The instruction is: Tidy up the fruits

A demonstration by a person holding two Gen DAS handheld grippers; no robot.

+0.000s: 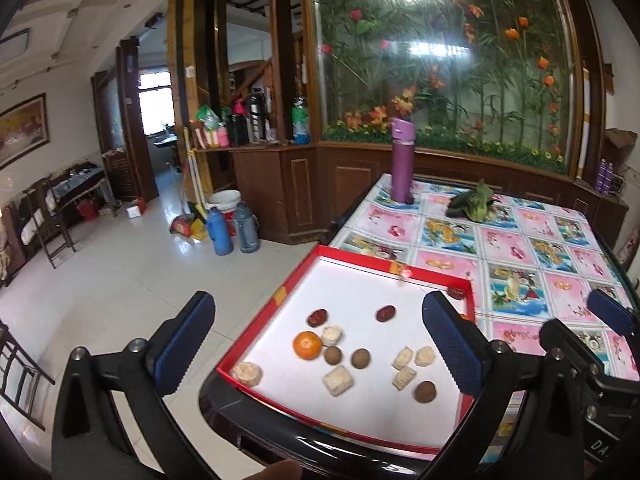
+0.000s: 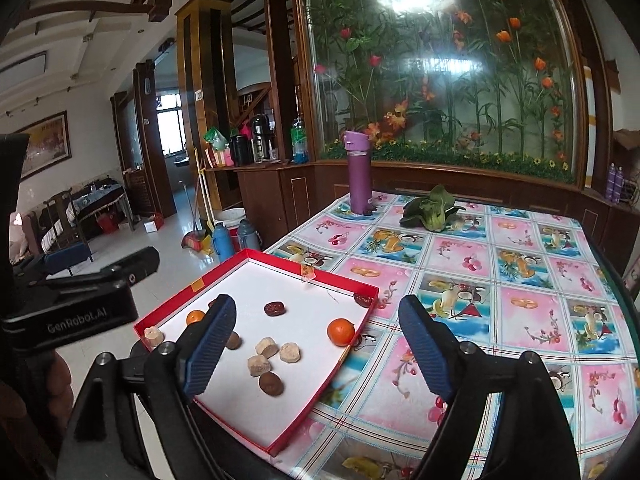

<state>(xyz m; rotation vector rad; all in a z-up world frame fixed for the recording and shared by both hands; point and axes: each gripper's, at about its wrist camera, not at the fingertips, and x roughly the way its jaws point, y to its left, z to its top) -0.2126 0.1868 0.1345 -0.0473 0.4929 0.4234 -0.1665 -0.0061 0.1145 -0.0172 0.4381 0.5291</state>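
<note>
While hidden in left view: 2nd orange (image 2: 341, 331) in tray (image 2: 256, 255).

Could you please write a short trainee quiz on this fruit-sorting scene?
1. True or false: the left hand-held gripper is shut on a tangerine.
2. What stands upright at the table's far end? A) purple bottle B) kettle C) vase
3. Fill in: the fruits lie in a red-rimmed ____.

Key:
1. False; both it and the right hand-held gripper are open and empty.
2. A, the purple bottle.
3. Tray.
</note>
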